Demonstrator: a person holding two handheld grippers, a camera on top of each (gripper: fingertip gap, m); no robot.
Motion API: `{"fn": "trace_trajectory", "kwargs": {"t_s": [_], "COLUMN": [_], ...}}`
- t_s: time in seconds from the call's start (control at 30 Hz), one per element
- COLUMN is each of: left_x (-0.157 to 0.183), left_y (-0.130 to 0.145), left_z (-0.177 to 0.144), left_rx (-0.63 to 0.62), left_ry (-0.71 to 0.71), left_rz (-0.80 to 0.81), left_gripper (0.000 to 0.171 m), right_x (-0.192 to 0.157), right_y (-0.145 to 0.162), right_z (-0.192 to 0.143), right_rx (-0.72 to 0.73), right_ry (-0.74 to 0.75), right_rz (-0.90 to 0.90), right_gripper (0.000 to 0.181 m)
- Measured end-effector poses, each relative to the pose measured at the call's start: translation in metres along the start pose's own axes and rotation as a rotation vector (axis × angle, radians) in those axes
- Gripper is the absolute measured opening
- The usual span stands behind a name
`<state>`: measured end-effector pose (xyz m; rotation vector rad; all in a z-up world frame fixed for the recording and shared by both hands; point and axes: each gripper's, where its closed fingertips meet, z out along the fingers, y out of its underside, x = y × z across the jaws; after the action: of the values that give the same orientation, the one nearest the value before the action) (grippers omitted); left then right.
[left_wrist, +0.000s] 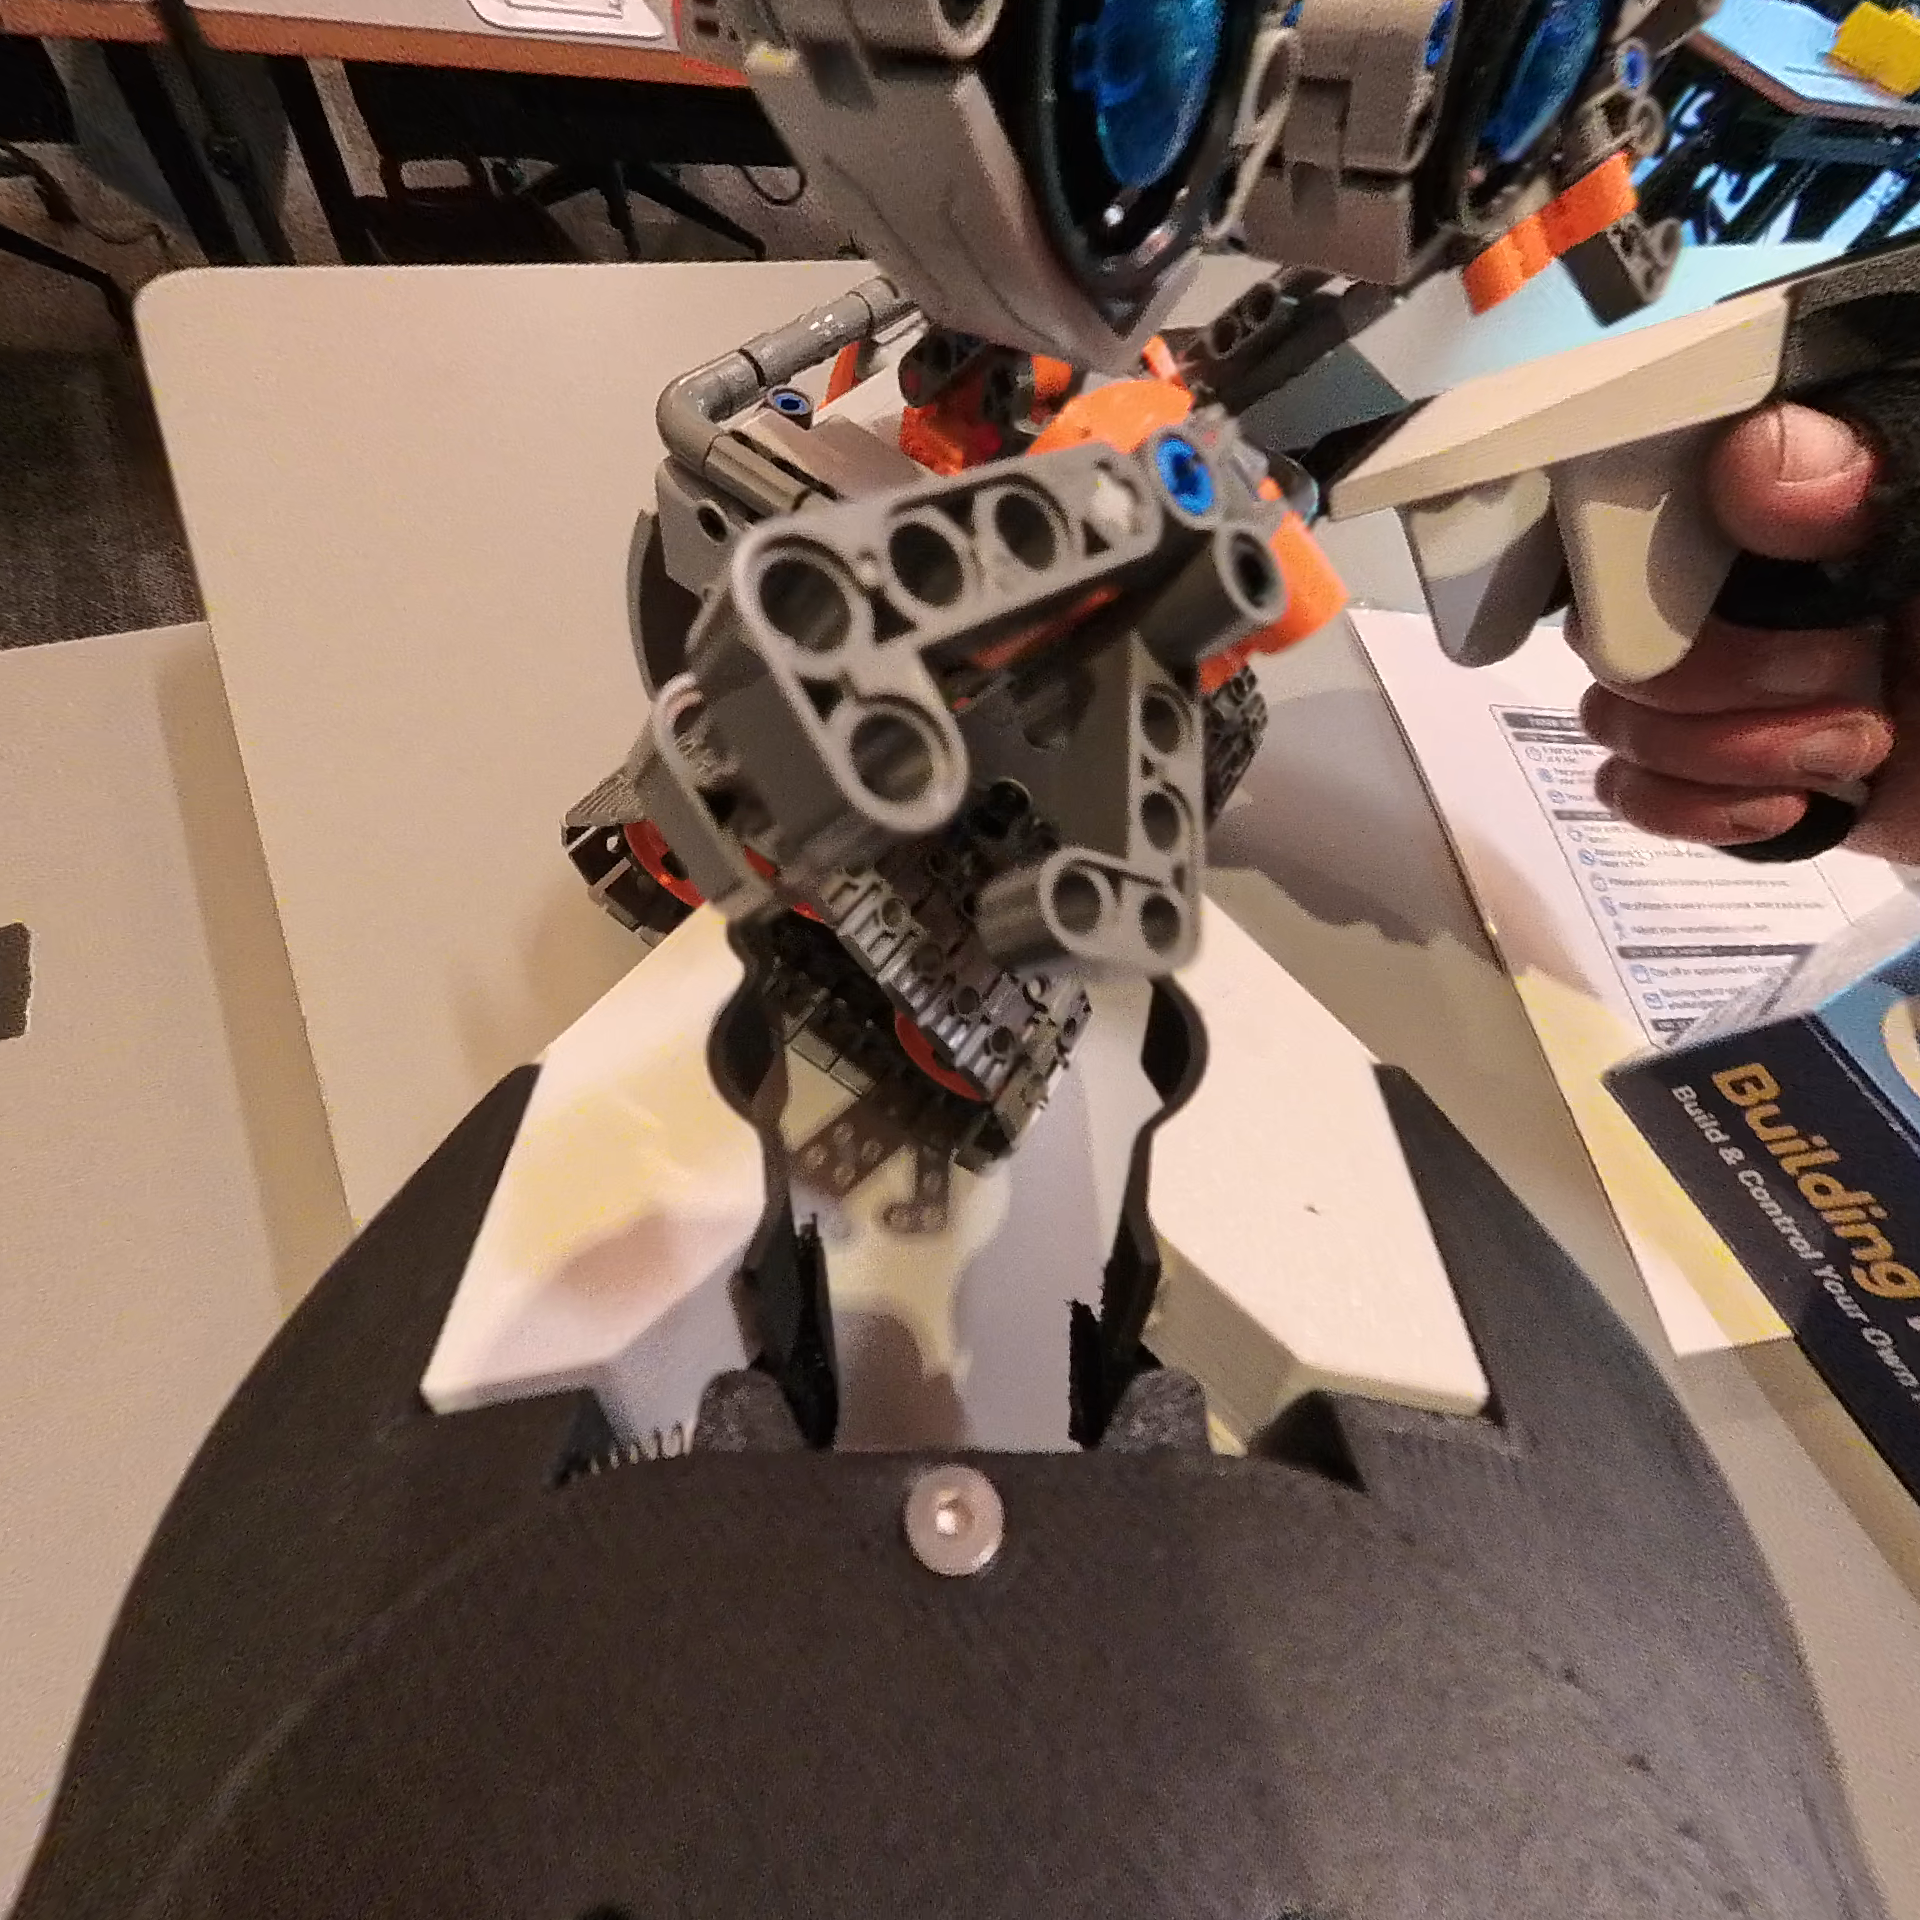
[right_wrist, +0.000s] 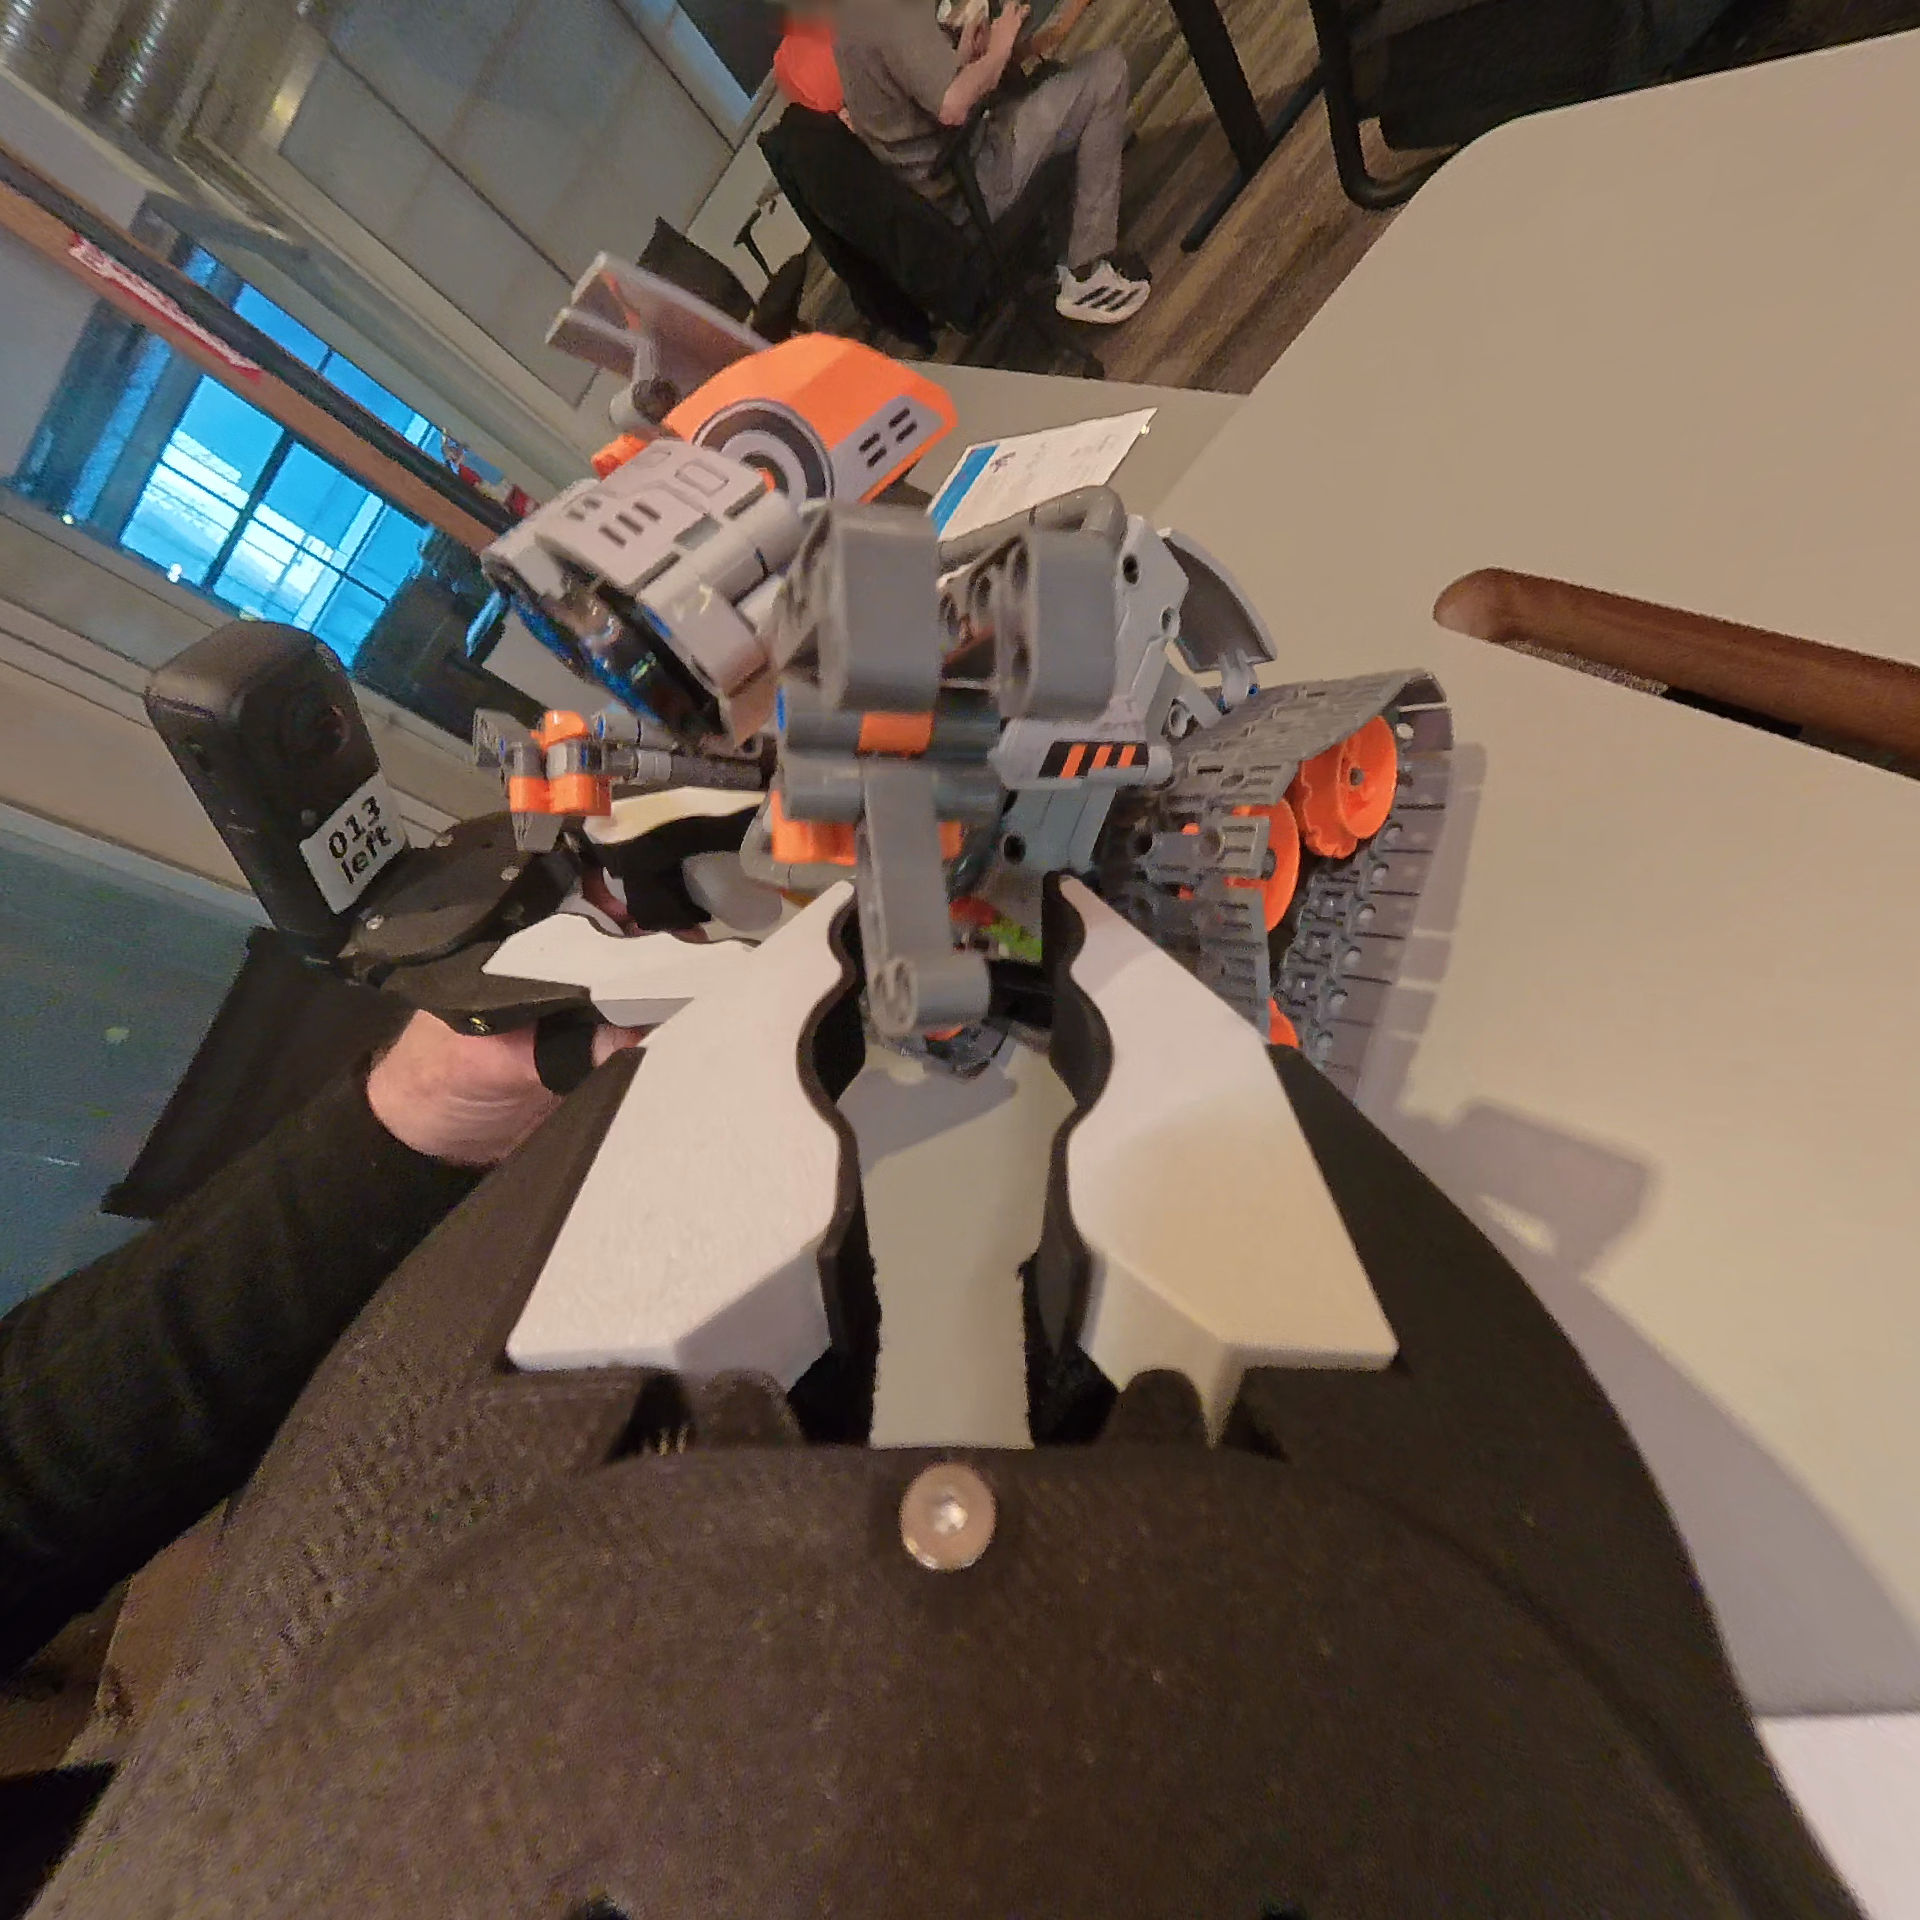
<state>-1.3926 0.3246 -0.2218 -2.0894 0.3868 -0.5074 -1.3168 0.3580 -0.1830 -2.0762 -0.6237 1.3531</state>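
Toy robot (right_wrist: 1039, 717) built from grey and orange bricks stands on the pale desk (right_wrist: 1610, 436), between your two tools. Its track with orange wheels (right_wrist: 1340, 790) rests on the desk top. Your right hand-held gripper (right_wrist: 961, 935) is spread wide around a grey arm piece (right_wrist: 914, 914) and does not squeeze it. Your left hand-held gripper (left_wrist: 940, 997) is spread too, with the robot's toothed track (left_wrist: 966, 977) between its fingers. A dark box (left_wrist: 1787, 1226) and a printed sheet (left_wrist: 1683, 914) lie beside it.
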Motion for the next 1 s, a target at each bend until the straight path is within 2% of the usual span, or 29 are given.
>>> {"fn": "trace_trajectory", "kwargs": {"t_s": [0.13,0.3,0.47,0.53,0.63,0.77,0.9,1.0], "left_x": [0.003,-0.006,-0.015,-0.009,-0.001,0.0,0.015,0.021], "left_y": [-0.001,-0.013,-0.074,-0.097,-0.111,-0.102,-0.099,-0.099], "left_z": [-0.025,-0.071,-0.107,-0.107,-0.09,-0.065,-0.059,-0.059], "left_rx": [0.027,0.062,0.156,0.156,0.072,-0.073,-0.091,-0.107], "left_ry": [0.008,0.0,-0.01,0.007,0.045,0.055,0.111,0.123], "left_rz": [0.015,0.074,0.163,0.215,0.271,0.29,0.303,0.314], "left_gripper": [0.077,0.082,0.065,0.059,0.05,0.044,0.034,0.033], "right_x": [-0.003,-0.004,-0.013,-0.017,-0.022,-0.028,-0.028,-0.027], "right_y": [0.009,0.006,-0.001,0.002,0.011,0.02,0.026,0.03], "right_z": [-0.019,-0.053,-0.071,-0.072,-0.072,-0.075,-0.082,-0.088], "right_rx": [-0.041,-0.025,-0.011,-0.01,-0.024,-0.023,-0.022,-0.019], "right_ry": [0.036,0.079,0.101,0.091,0.084,0.076,0.081,0.082], "right_rz": [-0.046,-0.076,-0.121,-0.114,-0.115,-0.113,-0.109,-0.102], "right_gripper": [0.035,0.031,0.026,0.026,0.027,0.027,0.026,0.026]}}
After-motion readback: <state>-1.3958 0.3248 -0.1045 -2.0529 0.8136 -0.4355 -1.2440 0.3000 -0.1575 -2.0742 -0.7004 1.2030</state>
